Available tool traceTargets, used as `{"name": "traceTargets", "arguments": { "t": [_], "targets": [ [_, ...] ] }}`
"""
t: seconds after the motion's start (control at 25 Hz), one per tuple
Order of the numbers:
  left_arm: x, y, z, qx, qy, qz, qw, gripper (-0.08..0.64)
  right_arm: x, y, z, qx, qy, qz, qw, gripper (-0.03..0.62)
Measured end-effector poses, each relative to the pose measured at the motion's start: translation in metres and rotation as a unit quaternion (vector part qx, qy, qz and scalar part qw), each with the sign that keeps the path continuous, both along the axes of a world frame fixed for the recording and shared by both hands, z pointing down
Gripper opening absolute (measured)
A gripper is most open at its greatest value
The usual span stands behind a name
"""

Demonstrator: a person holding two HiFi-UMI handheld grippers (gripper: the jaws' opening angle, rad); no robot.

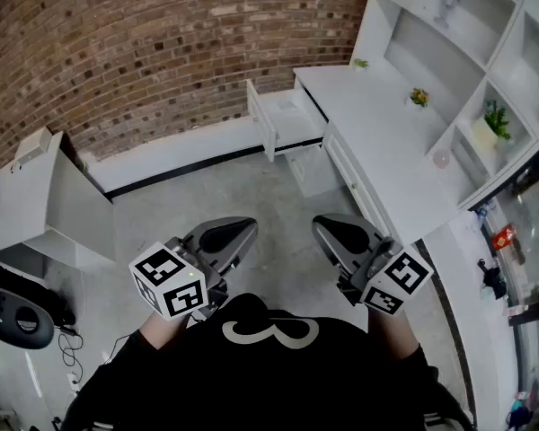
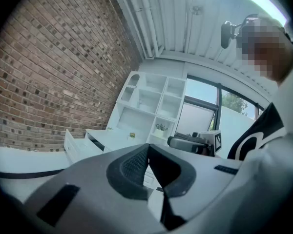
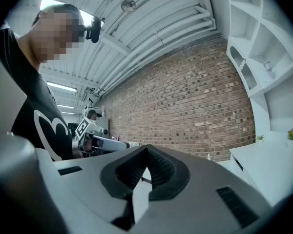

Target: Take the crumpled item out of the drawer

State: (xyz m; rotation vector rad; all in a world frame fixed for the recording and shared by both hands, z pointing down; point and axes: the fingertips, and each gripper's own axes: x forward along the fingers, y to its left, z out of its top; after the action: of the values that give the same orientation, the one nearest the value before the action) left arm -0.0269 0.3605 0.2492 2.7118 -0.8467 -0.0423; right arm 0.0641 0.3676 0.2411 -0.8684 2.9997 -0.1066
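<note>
1. Left tongs [image 1: 244, 233]: pointing level over the floor [image 1: 207, 187], close in front of the person [image 1: 269, 366]. The jaws are pressing together at the tips and pinching nothing. The marker cube [image 1: 168, 281] is sitting at the rear.

2. Right tongs [image 1: 323, 228]: lying level just beside the left pair, apart from it. The jaws are likewise pressing together, with nothing between them. Its cube [image 1: 397, 282] is showing near the bench's near corner.

3. Bench [image 1: 386, 151]: white, running along the right side towards the wall [image 1: 162, 43], with both tongs hanging well short of its far end.

4. Drawer [image 1: 268, 126]: standing pulled open at the bench's far end, near the wall and well apart from both tongs.

5. Crumpled item [image 1: 289, 106]: showing only as a faint pale shape inside the open drawer, too small to tell more.

6. Shelves [image 1: 467, 43]: rising along the bench's back edge, with a potted plant [image 1: 494, 120] sitting in one compartment.

7. Flowers [image 1: 419, 97]: standing on the bench near its back edge.

8. Cabinet [image 1: 31, 196]: white, standing on the floor at the left, by the wall.
</note>
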Motion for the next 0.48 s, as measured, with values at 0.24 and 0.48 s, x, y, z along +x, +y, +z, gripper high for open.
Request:
{"name": "traceTargets", "arguments": {
  "t": [0.24, 0.48],
  "targets": [
    [0.002, 0.027, -0.009, 0.01, 0.007, -0.003, 0.9999, 0.003, 0.005, 0.034, -0.009, 0.014, 0.014, 0.005, 1.0, 0.008],
    [0.015, 0.052, -0.012, 0.017, 0.0, 0.004, 0.9998, 0.003, 0.02, 0.057, -0.013, 0.022, -0.002, 0.03, 0.999, 0.011]
  ]
}}
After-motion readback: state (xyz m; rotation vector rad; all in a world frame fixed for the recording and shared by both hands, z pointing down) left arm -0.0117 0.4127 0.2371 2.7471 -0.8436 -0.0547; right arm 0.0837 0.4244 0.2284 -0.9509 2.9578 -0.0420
